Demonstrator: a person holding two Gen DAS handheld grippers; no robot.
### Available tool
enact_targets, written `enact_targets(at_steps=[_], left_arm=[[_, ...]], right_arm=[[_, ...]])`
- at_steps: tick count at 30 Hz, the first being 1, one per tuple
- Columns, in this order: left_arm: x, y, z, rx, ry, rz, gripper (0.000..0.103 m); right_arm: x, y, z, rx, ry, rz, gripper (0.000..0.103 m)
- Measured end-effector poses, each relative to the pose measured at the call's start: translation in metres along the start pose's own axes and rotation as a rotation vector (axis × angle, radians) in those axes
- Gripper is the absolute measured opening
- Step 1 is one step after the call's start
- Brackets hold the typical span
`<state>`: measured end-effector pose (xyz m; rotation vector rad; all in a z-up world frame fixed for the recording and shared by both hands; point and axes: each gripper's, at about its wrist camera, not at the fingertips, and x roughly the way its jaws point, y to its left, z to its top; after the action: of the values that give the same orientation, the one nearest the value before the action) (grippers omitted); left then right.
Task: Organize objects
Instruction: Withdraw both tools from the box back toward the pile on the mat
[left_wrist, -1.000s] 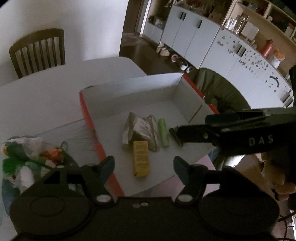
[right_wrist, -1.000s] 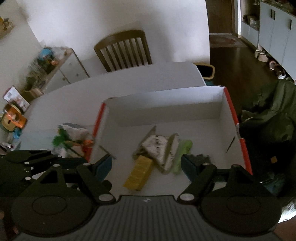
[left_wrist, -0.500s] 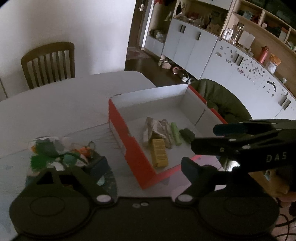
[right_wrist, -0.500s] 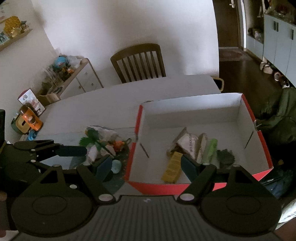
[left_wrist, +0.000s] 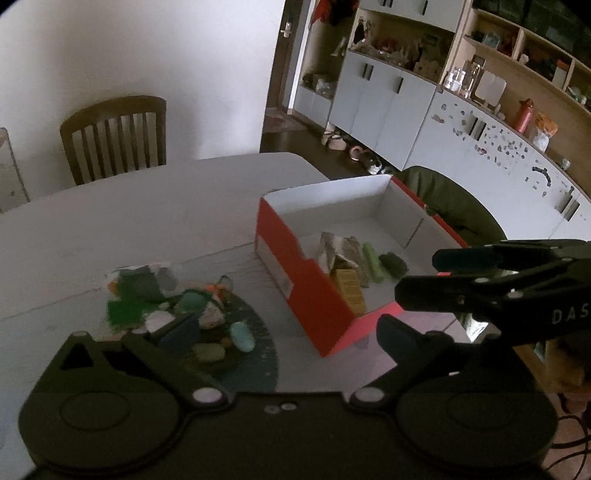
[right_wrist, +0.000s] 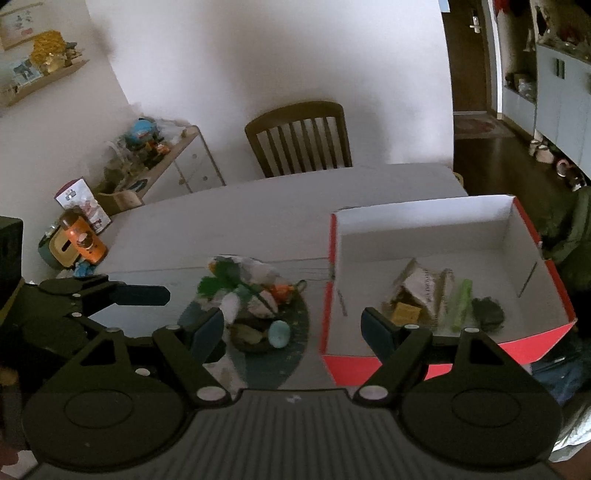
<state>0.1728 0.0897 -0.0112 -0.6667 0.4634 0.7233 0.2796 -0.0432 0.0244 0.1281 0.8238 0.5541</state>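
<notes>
Table (left_wrist: 155, 214), pale and broad, carries everything, with a wooden chair (right_wrist: 299, 138) at its far side. Red box (left_wrist: 295, 280) with a white interior sits toward the right; inside lie a crumpled wrapper (right_wrist: 421, 288), a yellow packet (left_wrist: 349, 290), a green stick (right_wrist: 460, 302) and a dark green lump (right_wrist: 487, 312). Left of the box, apart from it, a dark round mat (right_wrist: 295, 350) holds a pile of small colourful items (right_wrist: 243, 291). Left gripper (left_wrist: 284, 334) hangs above the mat with jaws spread and empty. Right gripper (right_wrist: 295, 330) hovers between mat and box, jaws likewise apart, gripping nothing. Only the right wrist view shows a cluttered side cabinet (right_wrist: 162, 155); only the left shows grey cupboards (left_wrist: 388, 107)
</notes>
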Motion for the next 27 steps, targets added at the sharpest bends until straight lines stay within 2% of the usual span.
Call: enact_targets(at_steps=[7, 12, 20, 27], left_arm=[[-0.008, 0.023, -0.012, 0.023, -0.002, 0.069, 0.102], [-0.013, 0.05, -0.024, -0.032, -0.01, 0.062, 0.102], [-0.013, 0.094, -0.043, -0.088, -0.036, 0.113, 0.102], [0.005, 0.129, -0.055, -0.135, -0.032, 0.138, 0.102]], right_arm=[[0.005, 0.032, -0.009, -0.04, -0.035, -0.013, 0.083], [0.008, 0.051, -0.017, -0.086, -0.052, -0.004, 0.086], [0.03, 0.075, -0.023, -0.095, 0.033, 0.007, 0.086], [0.065, 0.08, -0.031, -0.075, 0.093, -0.033, 0.086]])
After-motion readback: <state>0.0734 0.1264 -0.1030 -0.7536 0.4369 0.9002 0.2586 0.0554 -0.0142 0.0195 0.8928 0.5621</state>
